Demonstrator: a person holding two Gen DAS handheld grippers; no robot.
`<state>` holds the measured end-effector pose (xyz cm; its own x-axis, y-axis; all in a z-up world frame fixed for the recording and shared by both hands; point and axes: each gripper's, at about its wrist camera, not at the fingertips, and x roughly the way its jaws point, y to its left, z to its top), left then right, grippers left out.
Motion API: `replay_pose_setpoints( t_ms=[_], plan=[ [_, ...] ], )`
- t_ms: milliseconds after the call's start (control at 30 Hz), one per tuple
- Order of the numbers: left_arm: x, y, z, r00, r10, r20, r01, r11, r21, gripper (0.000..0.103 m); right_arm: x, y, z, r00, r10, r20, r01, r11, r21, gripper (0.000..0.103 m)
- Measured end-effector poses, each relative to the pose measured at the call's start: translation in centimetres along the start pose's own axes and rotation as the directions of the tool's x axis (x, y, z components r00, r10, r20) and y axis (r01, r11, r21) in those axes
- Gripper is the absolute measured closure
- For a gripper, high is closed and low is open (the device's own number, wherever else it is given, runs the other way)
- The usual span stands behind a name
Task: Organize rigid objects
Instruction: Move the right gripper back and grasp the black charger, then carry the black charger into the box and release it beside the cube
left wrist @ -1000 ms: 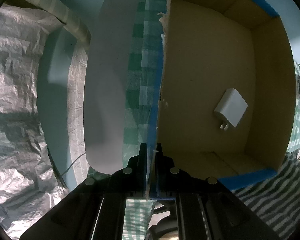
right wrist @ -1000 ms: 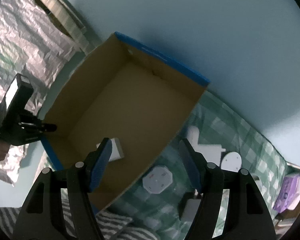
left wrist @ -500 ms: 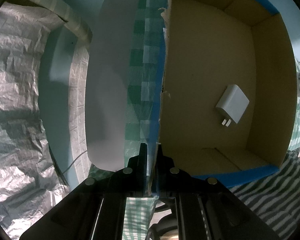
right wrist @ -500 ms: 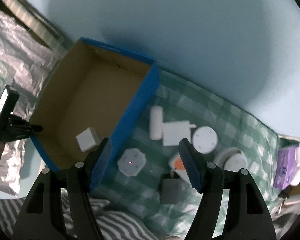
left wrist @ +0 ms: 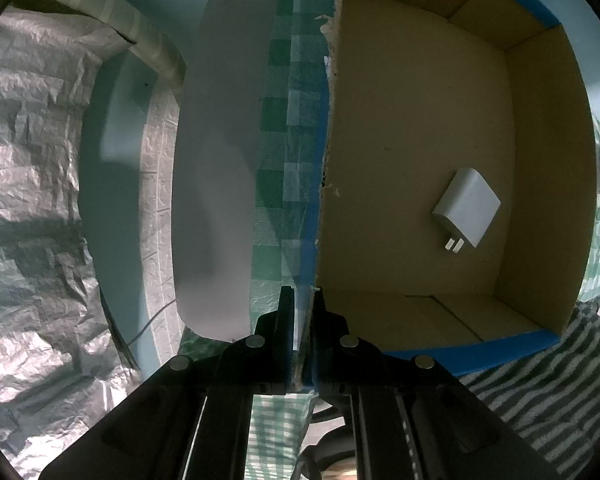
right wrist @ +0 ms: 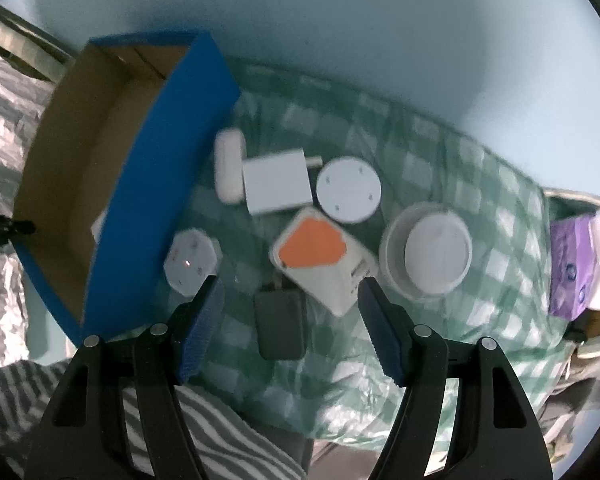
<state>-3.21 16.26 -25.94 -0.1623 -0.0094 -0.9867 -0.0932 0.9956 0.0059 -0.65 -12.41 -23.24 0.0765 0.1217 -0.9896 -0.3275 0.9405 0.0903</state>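
The blue cardboard box (right wrist: 148, 184) sits at the left edge of the green checked cloth (right wrist: 440, 152) covering the desk. The left hand-held gripper (left wrist: 300, 300) is pinched on the box's near wall; inside lies a white charger (left wrist: 466, 214). The right hand-held gripper (right wrist: 288, 296) hangs spread wide above a dark grey adapter (right wrist: 280, 326). Just beyond lie an orange-faced white device (right wrist: 320, 252), a round white dish (right wrist: 428, 256), a white disc (right wrist: 348, 190), a white plug block (right wrist: 278, 186) and an octagonal white plug (right wrist: 190, 262).

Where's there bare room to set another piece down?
Most of the box floor is bare; only a white charger lies near its right wall. Outside on the checked cloth, devices crowd beside the blue wall; free cloth lies behind them.
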Motion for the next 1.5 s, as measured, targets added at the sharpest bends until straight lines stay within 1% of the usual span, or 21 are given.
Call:
replay_pose_setpoints(
  t_ms=[267, 467, 567, 733, 767, 833, 867, 900, 1100, 1200, 1367, 1433, 1500],
  plan=[
    [0.1, 0.0, -0.1, 1.000, 0.008, -0.010, -0.008, 1.000, 0.002, 0.096, 3.6, -0.2, -2.1, 0.997, 0.008, -0.079, -0.008, 1.000, 0.008, 0.033],
    [0.2, 0.2, -0.3, 1.000, 0.004, -0.011, -0.004, 1.000, -0.001, 0.096, 7.0, 0.1, -3.1, 0.989, 0.022, -0.146, -0.021, 1.000, 0.011, 0.033],
    [0.3, 0.3, -0.5, 1.000, 0.000, -0.014, 0.000, 1.000, -0.004, 0.096, 8.0, 0.3, -3.2, 0.987, 0.034, -0.157, -0.032, 0.999, 0.012, 0.033],
    [0.6, 0.3, -0.6, 1.000, 0.003, -0.020, -0.003, 1.000, -0.001, 0.096, 9.4, 0.9, -2.8, 0.986, 0.029, -0.161, -0.030, 1.000, 0.001, 0.033],
    [0.7, 0.4, -0.6, 1.000, 0.004, -0.021, -0.004, 1.000, 0.000, 0.096, 9.6, 0.9, -2.7, 0.986, 0.028, -0.162, -0.028, 1.000, 0.001, 0.035],
    [0.8, 0.4, -0.7, 1.000, 0.003, -0.022, -0.003, 1.000, 0.000, 0.096, 10.1, 0.9, -2.4, 0.985, 0.027, -0.172, -0.027, 1.000, 0.004, 0.042],
    [0.8, 0.5, -0.7, 1.000, 0.001, -0.023, -0.001, 1.000, 0.001, 0.096, 10.5, 0.9, -2.2, 0.982, 0.029, -0.184, -0.028, 1.000, 0.007, 0.048],
    [0.8, 0.5, -0.7, 1.000, 0.000, -0.021, 0.000, 1.000, 0.001, 0.096, 10.8, 0.9, -2.2, 0.981, 0.032, -0.193, -0.031, 0.999, 0.009, 0.052],
    [0.7, 0.6, -0.8, 1.000, -0.001, -0.022, 0.001, 1.000, -0.001, 0.096, 12.0, 1.1, -2.2, 0.981, 0.007, -0.193, -0.007, 1.000, -0.001, 0.057],
    [0.8, 0.5, -0.8, 1.000, 0.001, -0.023, -0.001, 1.000, 0.000, 0.096, 12.3, 1.6, -2.5, 0.982, -0.012, -0.187, 0.003, 0.999, -0.049, 0.058],
    [0.7, 0.4, -0.8, 1.000, 0.004, -0.024, -0.004, 1.000, 0.004, 0.096, 12.0, 1.4, -2.8, 0.986, -0.004, -0.167, -0.002, 0.999, -0.037, 0.062],
    [0.8, 0.4, -0.8, 1.000, 0.006, -0.026, -0.006, 1.000, 0.004, 0.096, 11.9, 1.2, -2.9, 0.985, 0.013, -0.171, -0.017, 1.000, -0.023, 0.062],
    [0.8, 0.4, -0.8, 1.000, 0.006, -0.026, -0.006, 1.000, 0.004, 0.096, 11.9, 1.1, -3.2, 0.985, 0.012, -0.175, -0.017, 1.000, -0.026, 0.062]
  ],
)
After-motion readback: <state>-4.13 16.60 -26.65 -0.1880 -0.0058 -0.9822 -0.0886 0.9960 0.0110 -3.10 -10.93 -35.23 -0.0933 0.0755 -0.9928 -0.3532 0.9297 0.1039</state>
